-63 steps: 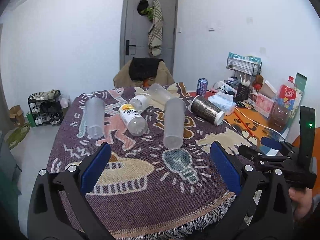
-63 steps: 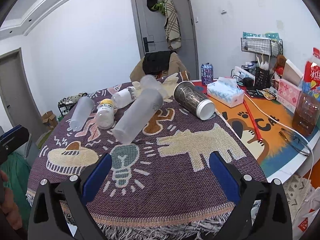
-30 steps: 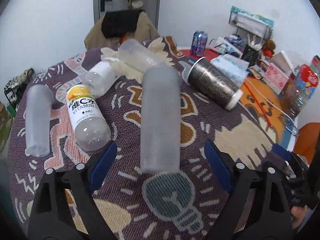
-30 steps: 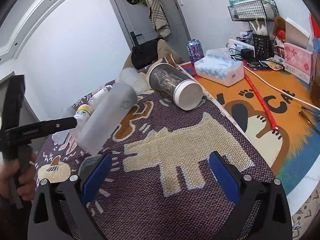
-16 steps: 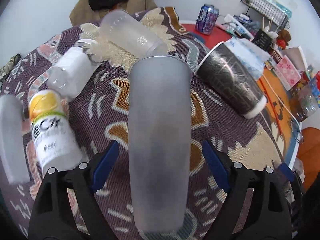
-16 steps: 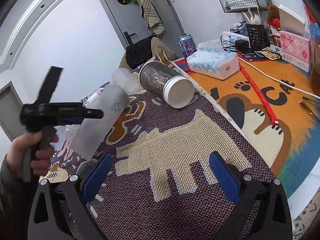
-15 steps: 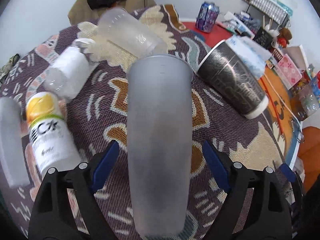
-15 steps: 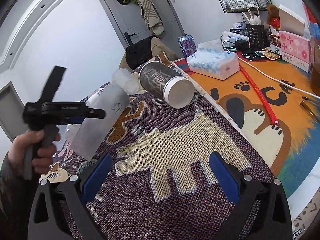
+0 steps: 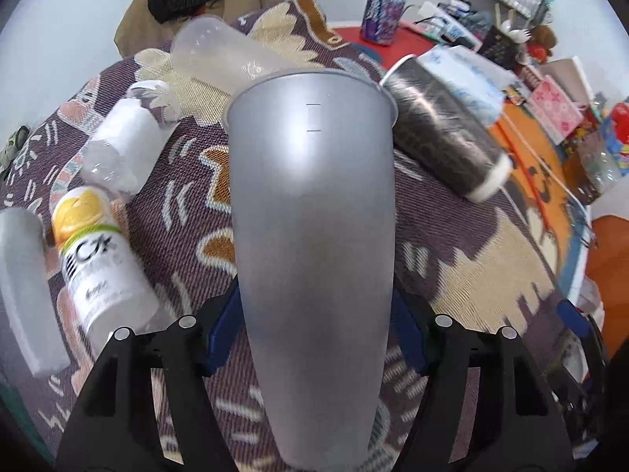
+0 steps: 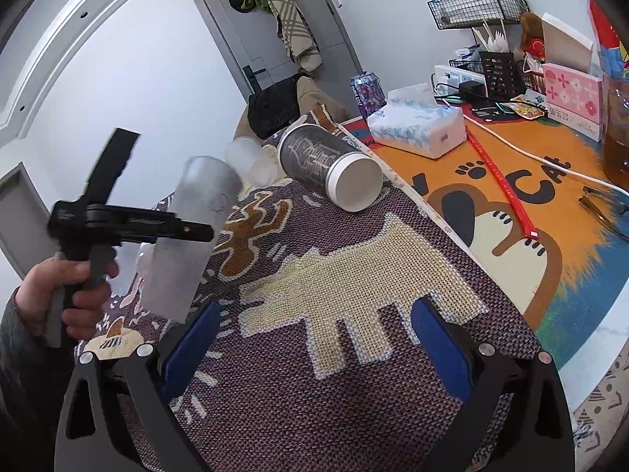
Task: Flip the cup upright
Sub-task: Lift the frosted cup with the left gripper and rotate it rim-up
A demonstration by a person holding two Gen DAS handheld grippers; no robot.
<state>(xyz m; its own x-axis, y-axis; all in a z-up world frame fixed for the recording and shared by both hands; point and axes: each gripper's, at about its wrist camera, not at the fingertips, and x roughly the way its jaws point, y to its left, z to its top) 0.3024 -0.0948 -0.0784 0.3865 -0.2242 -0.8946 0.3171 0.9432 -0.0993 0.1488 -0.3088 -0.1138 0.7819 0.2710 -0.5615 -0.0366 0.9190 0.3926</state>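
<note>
The frosted cup is filling the centre of the left wrist view, tilting steeply with its wide rim uppermost, lifted off the patterned cloth so its narrow base can swing under it. The left gripper is pinching its lower body, where the taper gives both blue pads a hold. At the right view's bottom edge, the right gripper is hanging spread and empty. A dark paper cup is lying nearby, upper centre.

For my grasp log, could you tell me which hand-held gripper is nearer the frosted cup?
Left. The left hand-held gripper is clamped on the frosted cup; the right hand-held gripper hangs open, apart from it.
</note>
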